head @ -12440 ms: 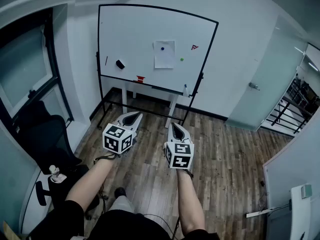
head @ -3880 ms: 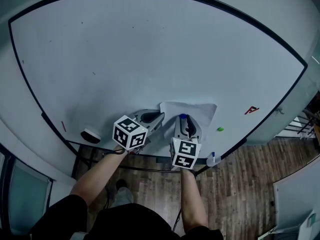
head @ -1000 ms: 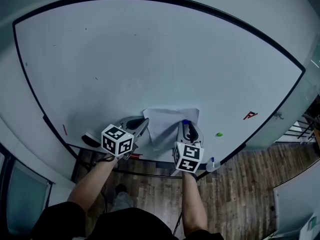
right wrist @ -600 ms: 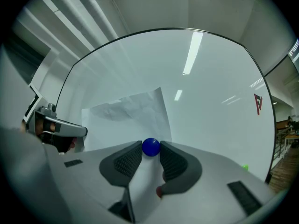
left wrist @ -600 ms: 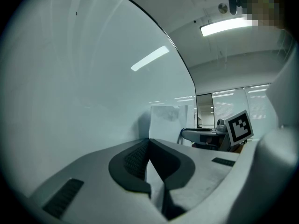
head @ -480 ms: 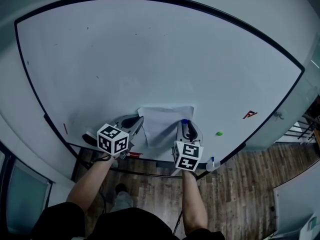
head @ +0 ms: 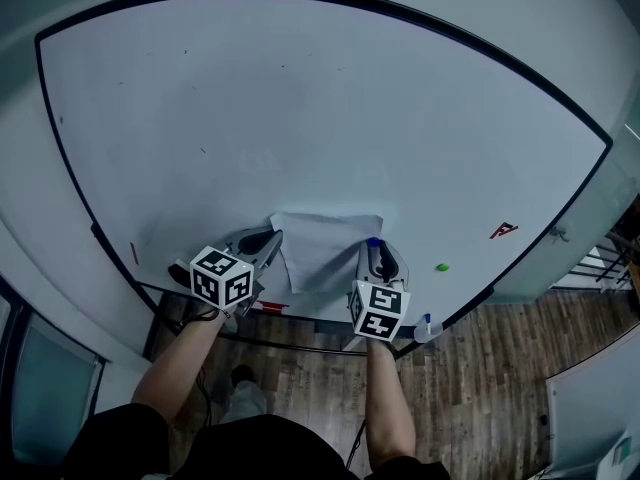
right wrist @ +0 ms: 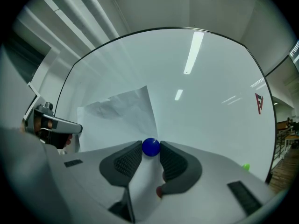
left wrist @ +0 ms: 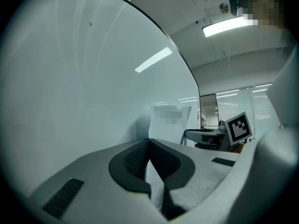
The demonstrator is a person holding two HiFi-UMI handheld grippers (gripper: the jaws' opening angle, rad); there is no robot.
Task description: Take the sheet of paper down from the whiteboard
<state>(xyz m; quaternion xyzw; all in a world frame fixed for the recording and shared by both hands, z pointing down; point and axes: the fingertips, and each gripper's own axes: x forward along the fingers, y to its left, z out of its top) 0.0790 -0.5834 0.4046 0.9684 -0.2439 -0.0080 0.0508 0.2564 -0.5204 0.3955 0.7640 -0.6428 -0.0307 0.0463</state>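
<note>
Paper on whiteboard with blue magnet; red mark illegible.

The left claw sits at the bottom centre of the frame, its two dark ribbed pads closed together on the near edge of a sheet of paper. The sheet rises from the pads to the middle of the frame. The whiteboard fills the left and centre and mirrors strip lights. At the right, beyond the sheet, the right claw shows from the side, with its marker cube behind it. A ceiling light glows at the upper right.
</note>
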